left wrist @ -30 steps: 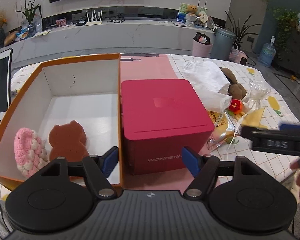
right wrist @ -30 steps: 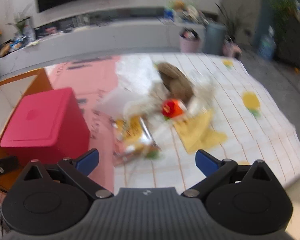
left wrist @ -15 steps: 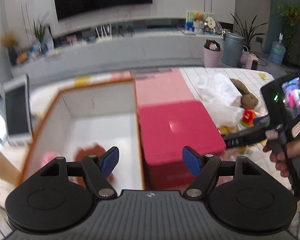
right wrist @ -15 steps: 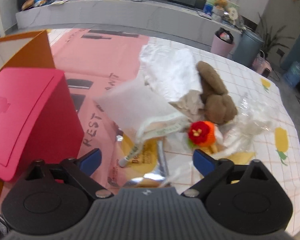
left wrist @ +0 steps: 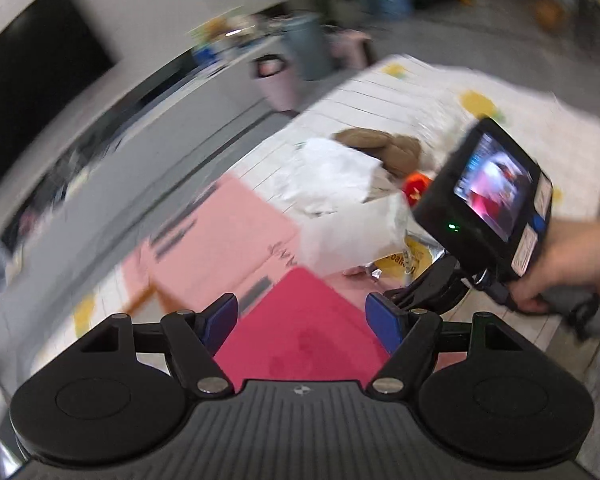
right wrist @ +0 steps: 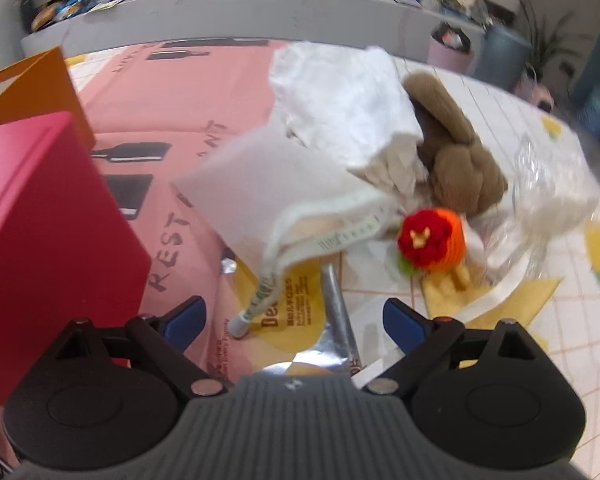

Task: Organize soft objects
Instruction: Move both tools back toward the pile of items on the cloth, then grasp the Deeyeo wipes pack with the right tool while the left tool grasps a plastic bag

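The soft objects are split between two places, and only one of them shows now. A brown plush toy (right wrist: 456, 156), a red-and-orange crocheted flower (right wrist: 430, 240) and a white drawstring cloth bag (right wrist: 284, 196) lie in a heap with crumpled white wrapping and clear plastic on the desk (right wrist: 540, 340), at about one o'clock in the right wrist view. The red box (right wrist: 40, 232) stands at nine o'clock, with the orange wall of the open storage box (right wrist: 32, 84) behind it.

A second ago the left wrist view looked squarely into that open box, where a pink crocheted piece and a brown bear-shaped piece lay; now the view is rolled and smeared, and shows the red box top and the heap at one o'clock instead. The left hand-held gripper (left wrist: 302, 320) stands wide with nothing between its blue pads.

The right hand-held gripper (right wrist: 294, 320) has dropped closer to the heap; its jaws have just narrowed a little but remain wide, empty, above a yellow foil packet (right wrist: 296, 304).

Judging from this, both grippers are turning from the box toward the heap, so another pick is probably being set up, the flower or plush being nearest.
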A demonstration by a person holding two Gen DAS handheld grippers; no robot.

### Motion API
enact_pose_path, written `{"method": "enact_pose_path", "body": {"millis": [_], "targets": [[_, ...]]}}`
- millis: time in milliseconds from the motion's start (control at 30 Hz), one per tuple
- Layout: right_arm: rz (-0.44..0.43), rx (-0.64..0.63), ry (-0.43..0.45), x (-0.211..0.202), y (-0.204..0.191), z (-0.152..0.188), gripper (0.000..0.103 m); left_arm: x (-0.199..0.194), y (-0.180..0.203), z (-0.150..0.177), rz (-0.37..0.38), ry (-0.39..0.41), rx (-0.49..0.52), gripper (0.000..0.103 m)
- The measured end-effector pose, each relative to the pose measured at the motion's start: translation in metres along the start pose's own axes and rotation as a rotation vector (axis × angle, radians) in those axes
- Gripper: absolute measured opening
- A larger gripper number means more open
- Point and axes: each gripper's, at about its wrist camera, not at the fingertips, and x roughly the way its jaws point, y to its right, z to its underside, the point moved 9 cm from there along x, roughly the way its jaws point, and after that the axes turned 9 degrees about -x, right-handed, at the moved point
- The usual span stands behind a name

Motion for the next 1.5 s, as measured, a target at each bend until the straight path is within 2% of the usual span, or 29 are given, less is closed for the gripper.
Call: {"method": "enact_pose_path", "body": {"millis": [133, 167, 200, 233, 367, 467, 533, 667, 800, 933, 1067, 1167, 1267, 1467, 1500], "targets": [[-0.003, -0.002, -0.01, 0.006, 0.0, 0.003, 0.091, 0.022, 0.018, -0.012, 0.022, 0.046, 0.215, 0.086], [-0.021, 0.008, -0.011, 0.005, 0.0, 0.003, 0.088, 0.027, 0.023, -0.015, 0.031, 0.054, 0.26, 0.086], [-0.048, 0.011, -0.012, 0.005, -0.001, 0.003, 0.077, 0.032, 0.027, -0.02, 0.04, 0.055, 0.299, 0.086], [-0.061, 0.008, -0.012, 0.003, -0.001, 0.003, 0.073, 0.039, 0.032, -0.024, 0.053, 0.054, 0.326, 0.086], [-0.065, 0.008, -0.049, 0.001, 0.006, 0.007, 0.069, 0.065, 0.047, -0.039, 0.111, 0.028, 0.407, 0.087], [-0.058, 0.024, -0.09, -0.003, 0.018, 0.015, 0.067, 0.092, 0.06, -0.043, 0.099, -0.009, 0.482, 0.087], [-0.054, 0.049, -0.106, -0.004, 0.029, 0.019, 0.067, 0.113, 0.067, -0.041, 0.067, -0.065, 0.517, 0.087], [-0.057, 0.083, -0.124, -0.005, 0.044, 0.025, 0.067, 0.138, 0.086, -0.028, 0.072, -0.133, 0.549, 0.087], [-0.005, 0.015, -0.144, -0.011, 0.05, 0.031, 0.067, 0.154, 0.097, -0.016, 0.064, -0.2, 0.517, 0.085], [0.018, -0.023, -0.173, -0.015, 0.062, 0.042, 0.067, 0.157, 0.105, -0.017, 0.118, -0.183, 0.53, 0.086], [0.018, 0.02, -0.181, -0.016, 0.08, 0.049, 0.067, 0.163, 0.11, -0.024, 0.18, -0.132, 0.573, 0.087], [-0.005, 0.074, -0.186, -0.017, 0.093, 0.052, 0.067, 0.175, 0.113, -0.013, 0.243, -0.189, 0.643, 0.088], [-0.003, 0.112, -0.188, -0.016, 0.102, 0.053, 0.067, 0.193, 0.113, -0.007, 0.216, -0.213, 0.653, 0.087], [0.001, 0.119, -0.186, -0.013, 0.102, 0.054, 0.067, 0.22, 0.116, -0.017, 0.201, -0.181, 0.644, 0.088], [-0.002, 0.121, -0.185, -0.013, 0.102, 0.053, 0.067, 0.224, 0.118, -0.02, 0.192, -0.184, 0.646, 0.085]]}}
